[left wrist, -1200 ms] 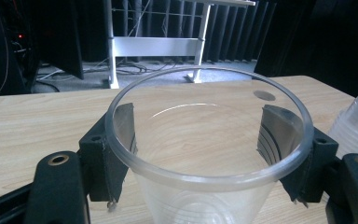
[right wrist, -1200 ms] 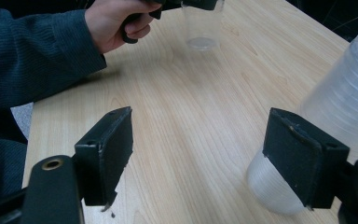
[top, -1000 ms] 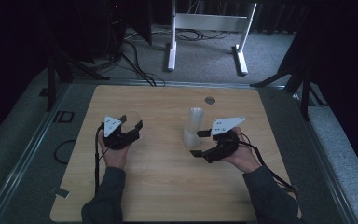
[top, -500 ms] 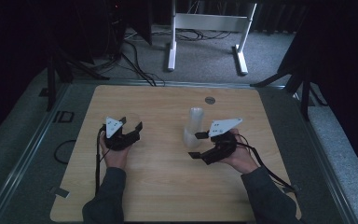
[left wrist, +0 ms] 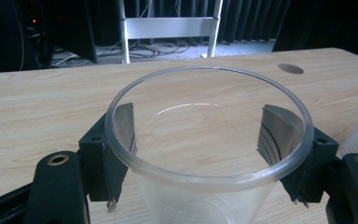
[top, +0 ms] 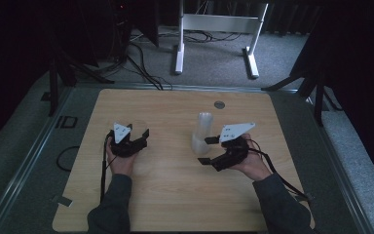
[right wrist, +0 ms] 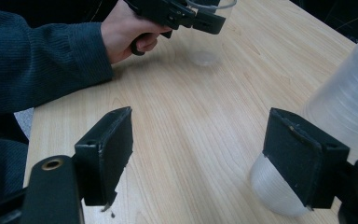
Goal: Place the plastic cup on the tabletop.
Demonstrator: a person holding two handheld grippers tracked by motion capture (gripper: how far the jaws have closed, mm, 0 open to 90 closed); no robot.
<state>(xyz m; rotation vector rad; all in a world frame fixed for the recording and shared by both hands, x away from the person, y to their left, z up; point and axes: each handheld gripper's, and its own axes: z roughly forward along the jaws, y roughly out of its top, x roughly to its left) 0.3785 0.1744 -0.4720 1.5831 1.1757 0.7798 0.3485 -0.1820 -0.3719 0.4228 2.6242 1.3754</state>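
Compared with the earlier high-view frames, little is changed: the left gripper [top: 137,139] is found at nearly the same spot on the left half of the table [top: 165,195], and the right gripper [top: 208,151] is kept where it was, beside the stack of cups [top: 202,132]. The stack itself is not displaced.

A single clear cup [left wrist: 209,154] is grasped by the left gripper — in the left gripper view its wall is seen between the two black jaws, with one pad pressed against each side just below the rim. The cup is held upright; in the right gripper view its base [right wrist: 203,57] is seen at the wooden surface, though contact with the surface cannot be confirmed.

The right gripper's jaws are released and spread wide, with nothing clamped between them. In the right gripper view the stack of cups [right wrist: 340,112] is seen tilted, its lower end just beside the right-hand jaw — outside the gap, not within it. Contact between that jaw and the stack cannot be determined.
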